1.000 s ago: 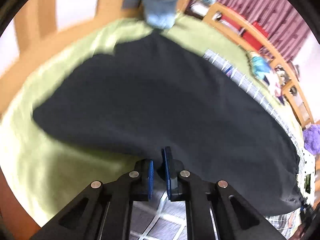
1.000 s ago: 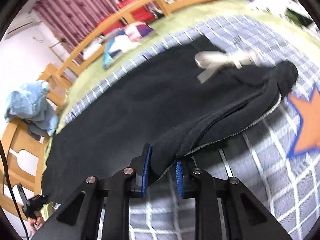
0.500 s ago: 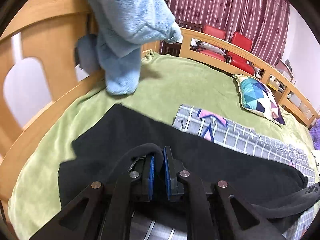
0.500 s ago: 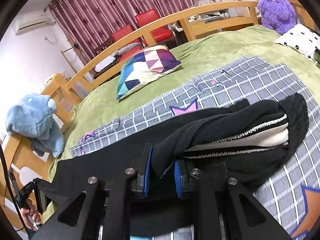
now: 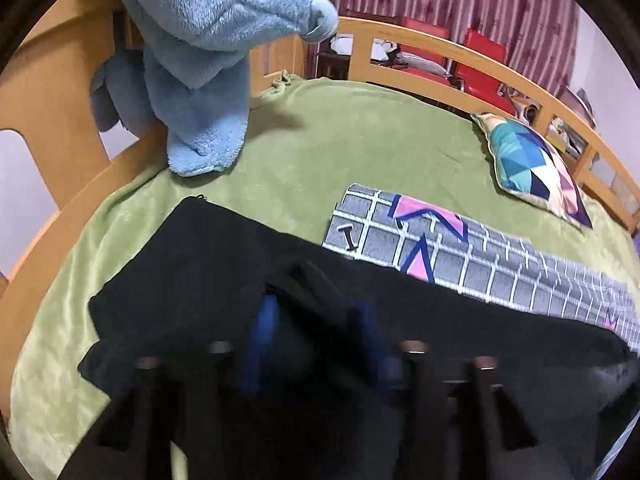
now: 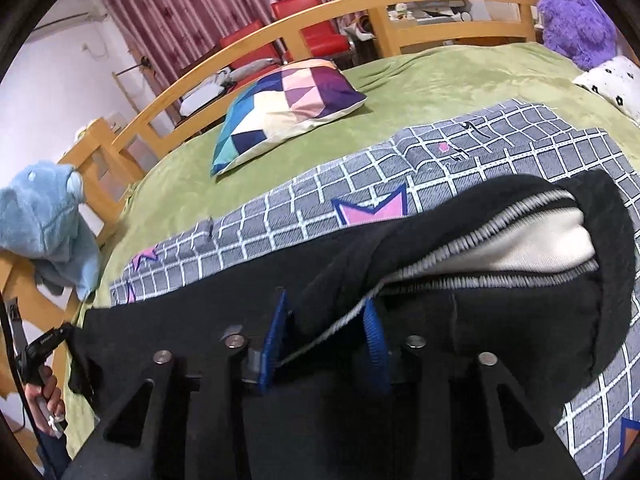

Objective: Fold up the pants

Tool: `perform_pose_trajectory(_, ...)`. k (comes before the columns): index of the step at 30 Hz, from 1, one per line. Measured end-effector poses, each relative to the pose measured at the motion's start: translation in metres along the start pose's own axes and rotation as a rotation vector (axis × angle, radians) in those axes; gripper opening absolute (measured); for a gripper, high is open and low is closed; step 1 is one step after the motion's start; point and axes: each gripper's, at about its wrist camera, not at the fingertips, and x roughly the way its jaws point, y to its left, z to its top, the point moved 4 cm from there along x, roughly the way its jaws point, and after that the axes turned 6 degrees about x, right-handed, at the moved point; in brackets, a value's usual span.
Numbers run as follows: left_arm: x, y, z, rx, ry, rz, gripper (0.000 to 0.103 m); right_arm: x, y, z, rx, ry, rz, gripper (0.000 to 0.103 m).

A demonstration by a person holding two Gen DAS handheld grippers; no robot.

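Right gripper (image 6: 326,338): tilted down over the bed, jaws just widened, waistband of the black pants (image 6: 460,272) between the blue pads, seemingly loose; only this view shows the pale inner lining.

Left gripper (image 5: 316,336): blurred, jaws just parted, over the pants' far end; contact cannot be told.

Pants lie across the grey checked blanket (image 6: 500,152) and green cover (image 5: 360,140).

Beyond: patterned cushion (image 6: 288,100), blue plush toy (image 5: 208,40) on the wooden rail.
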Motion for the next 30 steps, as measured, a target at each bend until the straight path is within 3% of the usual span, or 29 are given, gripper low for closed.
perform_pose_trajectory(1,-0.008,0.0,-0.007,0.009,-0.016,0.008,0.07,-0.004,0.0,-0.005,-0.01,0.0,-0.001,0.043)
perform_pose_trajectory(3,-0.021,-0.002,-0.019,0.029,-0.034,0.002,0.07,-0.015,0.0,-0.018,-0.033,0.006,-0.003,0.046)
perform_pose_trajectory(6,-0.037,-0.005,-0.044,0.049,0.001,-0.023,0.07,-0.029,-0.006,-0.04,-0.056,0.02,-0.029,0.05)
perform_pose_trajectory(12,-0.06,0.004,-0.119,-0.021,0.079,-0.13,0.07,-0.046,-0.039,-0.098,-0.046,0.085,-0.089,0.054)
perform_pose_trajectory(17,-0.05,0.013,-0.167,-0.139,0.16,-0.241,0.07,-0.052,-0.073,-0.135,0.034,0.114,-0.078,0.055)
perform_pose_trajectory(21,-0.033,0.017,-0.177,-0.212,0.164,-0.277,0.07,-0.045,-0.098,-0.145,0.152,0.13,-0.027,0.055)
perform_pose_trajectory(30,-0.002,0.016,-0.152,-0.284,0.103,-0.296,0.07,-0.024,-0.117,-0.123,0.306,0.058,0.058,0.059)
